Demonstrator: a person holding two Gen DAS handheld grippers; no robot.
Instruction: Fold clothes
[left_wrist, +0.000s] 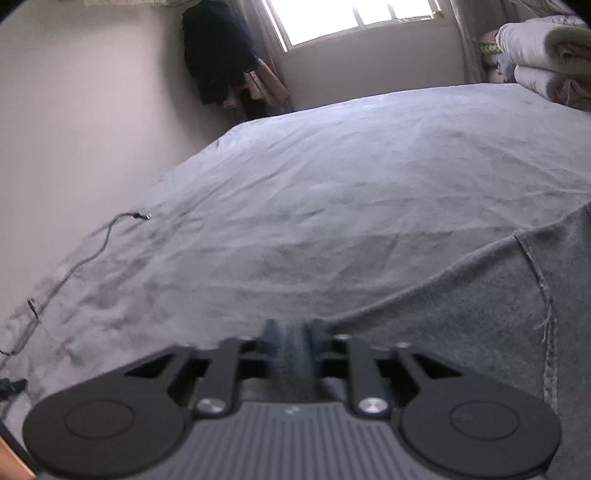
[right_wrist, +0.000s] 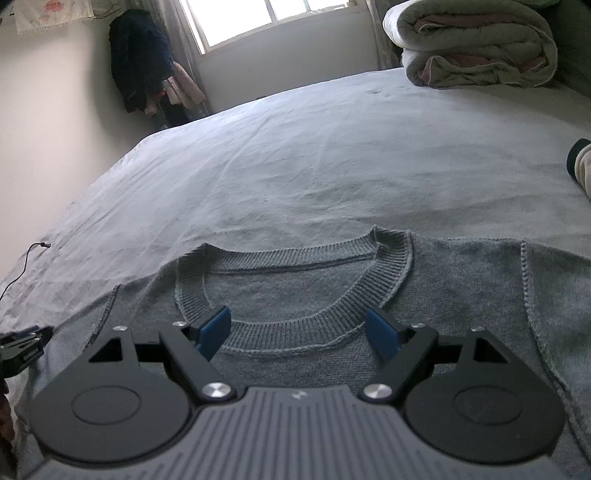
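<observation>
Left wrist view first: my left hand-held gripper (left_wrist: 293, 334) has its blue pads drawn close with a dark fold of the grey sweater (left_wrist: 480, 314) between them, and though the picture is blurred there, it looks clamped on the sweater's edge. Right wrist view: my right hand-held gripper (right_wrist: 299, 326) hangs with its pads spread wide apart, nothing pinched, straddling the ribbed collar (right_wrist: 295, 291) just above the knit. That grey sweater lies flat on the bed (right_wrist: 295, 166) at the near edge, neckline facing away from me. Far corner, a rolled quilt (right_wrist: 476, 48) sits on the sheet. Over on the left, a thin cable (left_wrist: 85, 254) trails across the bed.
</observation>
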